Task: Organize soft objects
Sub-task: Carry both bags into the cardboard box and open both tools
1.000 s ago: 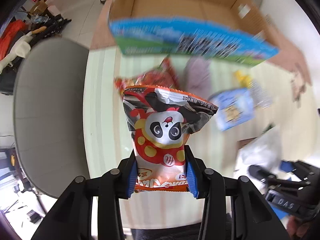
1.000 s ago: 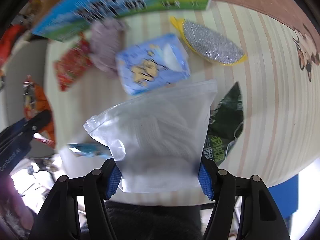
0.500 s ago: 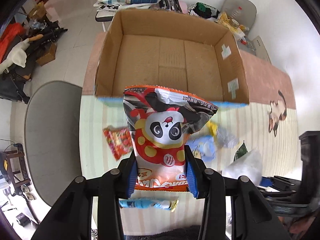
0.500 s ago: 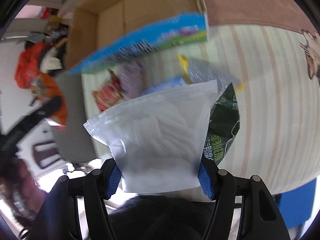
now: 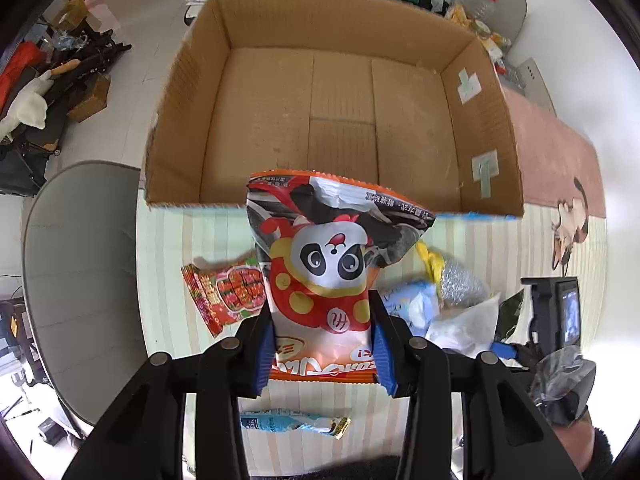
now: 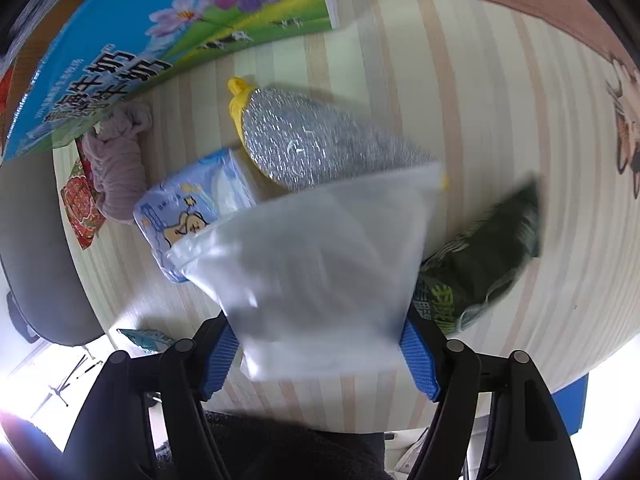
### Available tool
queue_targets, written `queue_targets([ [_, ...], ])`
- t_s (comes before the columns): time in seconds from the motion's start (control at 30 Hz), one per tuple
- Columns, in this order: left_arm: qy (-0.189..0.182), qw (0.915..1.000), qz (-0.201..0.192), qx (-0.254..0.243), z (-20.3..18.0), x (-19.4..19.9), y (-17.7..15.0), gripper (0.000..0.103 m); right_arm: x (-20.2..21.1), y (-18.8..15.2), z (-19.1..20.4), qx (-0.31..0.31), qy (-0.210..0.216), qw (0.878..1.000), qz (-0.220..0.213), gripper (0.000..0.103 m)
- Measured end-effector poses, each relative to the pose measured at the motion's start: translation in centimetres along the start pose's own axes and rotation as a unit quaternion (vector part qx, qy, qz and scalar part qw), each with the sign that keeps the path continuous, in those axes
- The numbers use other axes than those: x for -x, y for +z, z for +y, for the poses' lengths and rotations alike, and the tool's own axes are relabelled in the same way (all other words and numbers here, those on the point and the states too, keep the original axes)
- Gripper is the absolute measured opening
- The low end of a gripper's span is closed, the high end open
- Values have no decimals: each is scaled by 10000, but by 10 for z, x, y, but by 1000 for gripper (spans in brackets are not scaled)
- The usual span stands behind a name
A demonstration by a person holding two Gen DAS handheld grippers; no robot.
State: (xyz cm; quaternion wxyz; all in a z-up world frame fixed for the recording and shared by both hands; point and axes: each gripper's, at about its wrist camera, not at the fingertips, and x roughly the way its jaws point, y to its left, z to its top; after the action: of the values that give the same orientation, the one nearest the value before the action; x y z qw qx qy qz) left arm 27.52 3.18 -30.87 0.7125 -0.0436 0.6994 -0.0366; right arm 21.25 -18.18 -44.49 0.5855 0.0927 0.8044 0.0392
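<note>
Left view only: open brown cardboard box (image 5: 340,120), its bare floor showing past the held bag.
Right view only: the box's blue printed outer wall (image 6: 160,40), a mauve cloth bundle (image 6: 120,168), a dark green packet (image 6: 480,272).
Surface: pale striped surface (image 6: 500,120); silver-and-yellow scrubber (image 6: 304,148) and blue tissue pack (image 6: 192,216) lie close together.
Room: grey chair (image 5: 80,280) beside it.
Left gripper (image 5: 324,344): jaws narrow, clamping the orange panda snack bag (image 5: 328,280) upright.
Right gripper (image 6: 320,356): jaws wider, gripping a clear plastic zip bag (image 6: 312,272) above the surface.
</note>
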Motion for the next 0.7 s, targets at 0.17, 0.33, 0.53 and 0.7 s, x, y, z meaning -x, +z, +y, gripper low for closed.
queue_targets([
  [0.17,-6,9999,36,-98,-6,-2,-7,38,36,-26,-9,98,50,9985,-540,103],
  [0.33,-11,9999,23,-120,-13,-2,-11,38,8,-33,-9,-158,240,9993,-231,103],
  [0.53,70,9998,51,-174,-15,-3,-18,38,-19,-39,12,2,-328,9977,-595,68],
  [0.7,30,9997,-15,-233,-18,6,-21,38,16,-55,8,-134,312,9957,-859,58],
])
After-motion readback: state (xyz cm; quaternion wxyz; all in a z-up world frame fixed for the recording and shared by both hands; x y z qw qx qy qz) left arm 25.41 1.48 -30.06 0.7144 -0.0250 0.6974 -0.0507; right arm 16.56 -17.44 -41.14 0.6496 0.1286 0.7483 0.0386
